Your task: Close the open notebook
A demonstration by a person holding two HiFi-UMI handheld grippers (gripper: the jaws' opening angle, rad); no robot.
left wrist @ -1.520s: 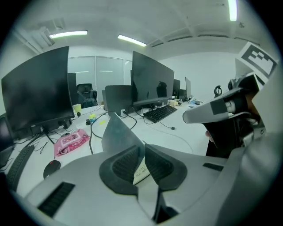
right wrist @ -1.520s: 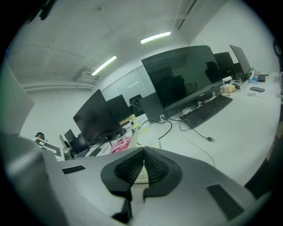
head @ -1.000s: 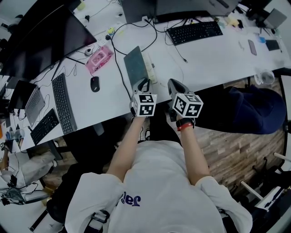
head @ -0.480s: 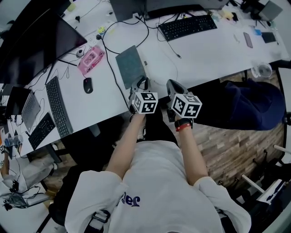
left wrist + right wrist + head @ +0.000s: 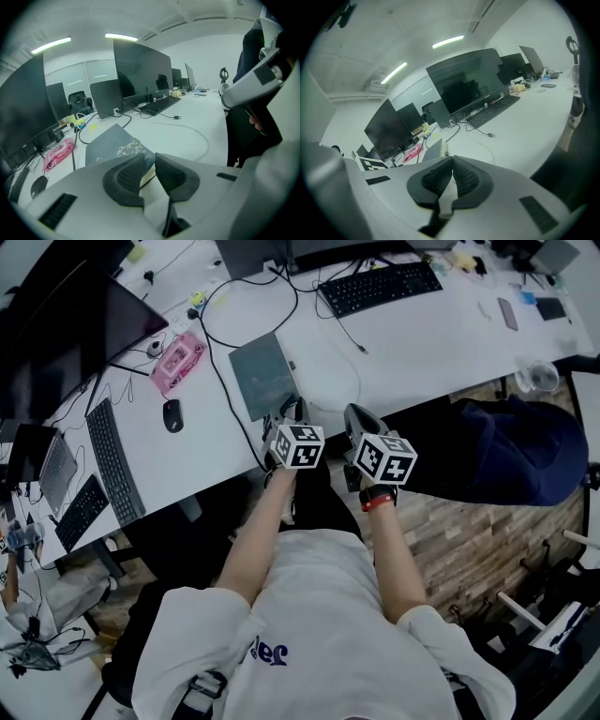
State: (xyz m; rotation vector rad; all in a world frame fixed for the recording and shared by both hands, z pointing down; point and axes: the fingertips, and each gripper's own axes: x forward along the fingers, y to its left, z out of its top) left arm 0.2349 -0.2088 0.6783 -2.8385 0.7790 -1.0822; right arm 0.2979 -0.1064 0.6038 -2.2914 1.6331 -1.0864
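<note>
The notebook [image 5: 265,374] lies shut on the white desk [image 5: 412,343], its grey-green cover with a gold pattern facing up [image 5: 115,143]. My left gripper [image 5: 287,414] hangs at the notebook's near right corner, just above the desk's front edge. Its jaws have just been opening and stand a narrow gap apart [image 5: 150,161]. Nothing is pressed between the pads; the page edge shows beyond them. My right gripper [image 5: 356,415] is to the right of the notebook, shut and empty [image 5: 452,165]. The notebook [image 5: 432,149] shows at the left in the right gripper view.
A white cable loops on the desk to the right of the notebook [image 5: 352,381]. A black cable [image 5: 217,381] runs along its left side. A mouse [image 5: 172,415], a pink object [image 5: 178,362], keyboards [image 5: 380,287] and monitors [image 5: 70,334] lie further out. A dark blue chair [image 5: 511,456] stands at the right.
The notebook's cover now looks flatter and wider on the desk. Both grippers have sunk a little at the front edge, and the left gripper's tips have come off the notebook's corner.
</note>
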